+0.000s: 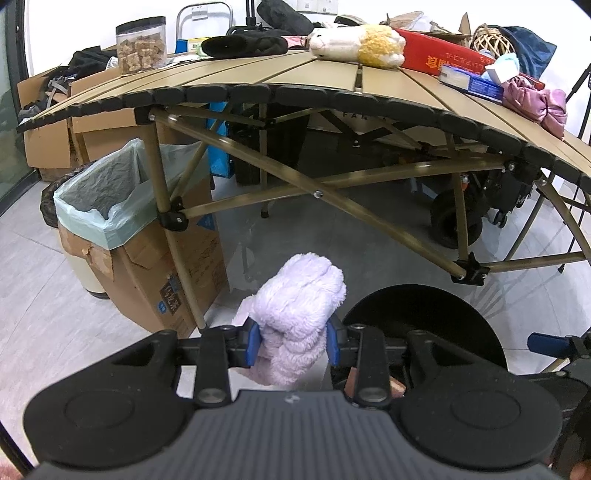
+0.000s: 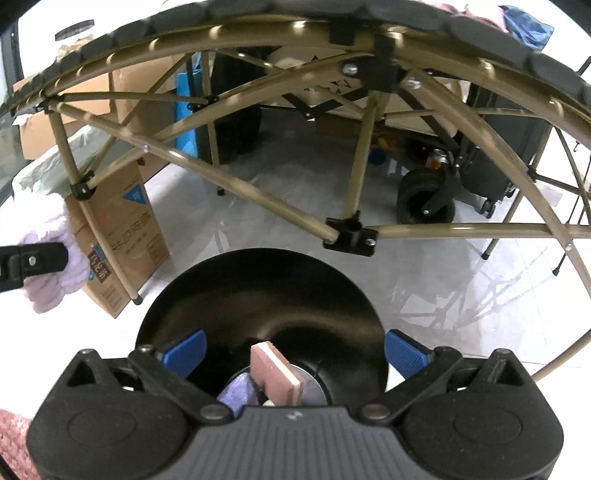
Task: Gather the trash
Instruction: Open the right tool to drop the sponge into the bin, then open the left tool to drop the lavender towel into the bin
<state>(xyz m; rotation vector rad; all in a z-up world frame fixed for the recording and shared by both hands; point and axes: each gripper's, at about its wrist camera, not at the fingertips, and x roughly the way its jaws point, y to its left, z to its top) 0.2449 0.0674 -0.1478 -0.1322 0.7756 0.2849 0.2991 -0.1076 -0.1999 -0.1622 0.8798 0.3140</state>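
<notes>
A tan slatted folding table [image 1: 258, 74] on crossed metal legs stood over pale grey floor tiles [image 1: 44, 325], with cardboard boxes [image 1: 48, 147] against the white wall [image 1: 92, 14].

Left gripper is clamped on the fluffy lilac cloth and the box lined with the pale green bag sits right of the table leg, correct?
Not quite. The left gripper does clamp the fluffy lilac cloth, but the left wrist view shows the box lined with the pale green bag left of the table leg.
</notes>
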